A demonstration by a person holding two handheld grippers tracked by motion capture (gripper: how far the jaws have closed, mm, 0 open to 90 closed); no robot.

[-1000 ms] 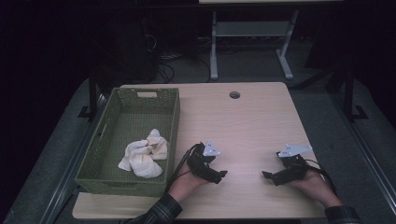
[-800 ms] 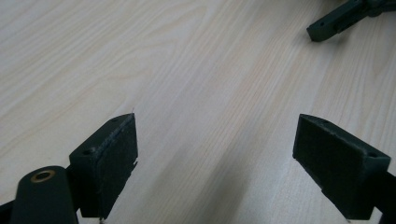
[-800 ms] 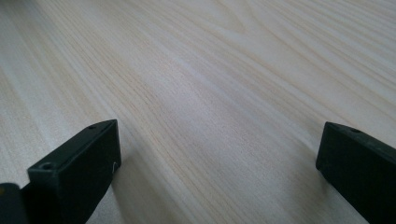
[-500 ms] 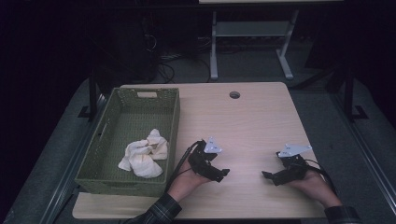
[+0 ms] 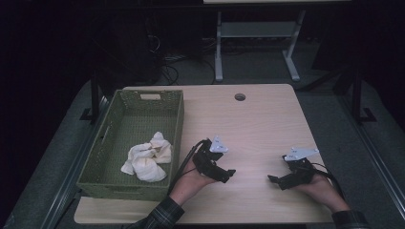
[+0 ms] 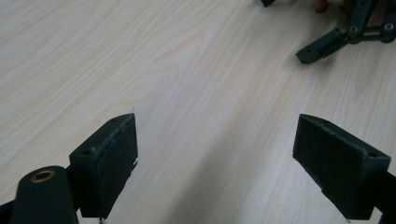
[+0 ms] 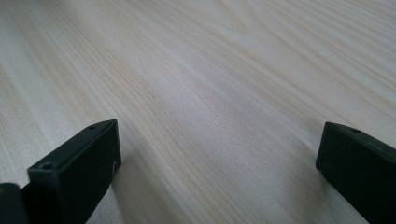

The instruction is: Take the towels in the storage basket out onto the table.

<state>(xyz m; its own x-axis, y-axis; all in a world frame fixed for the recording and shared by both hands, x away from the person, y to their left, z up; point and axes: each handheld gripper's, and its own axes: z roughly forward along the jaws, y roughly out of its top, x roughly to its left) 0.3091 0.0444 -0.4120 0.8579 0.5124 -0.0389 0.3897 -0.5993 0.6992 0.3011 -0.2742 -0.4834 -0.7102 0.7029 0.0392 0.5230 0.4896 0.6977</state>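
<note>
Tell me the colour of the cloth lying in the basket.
White to cream; the crumpled cloth lies in the green woven basket, best seen in the high view.

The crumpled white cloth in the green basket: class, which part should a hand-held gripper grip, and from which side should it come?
Grip the raised bunched fold at the top of the white cloth, coming from straight above. It lies heaped on the floor of the green basket, whose walls block a sideways approach; its upstanding folds probably offer something to pinch. The left hand-held gripper, jaws open, is nearer.

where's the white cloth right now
In the high view the white cloth lies crumpled inside the green basket at the table's left, toward its near end, just left of the left tongs.
</note>
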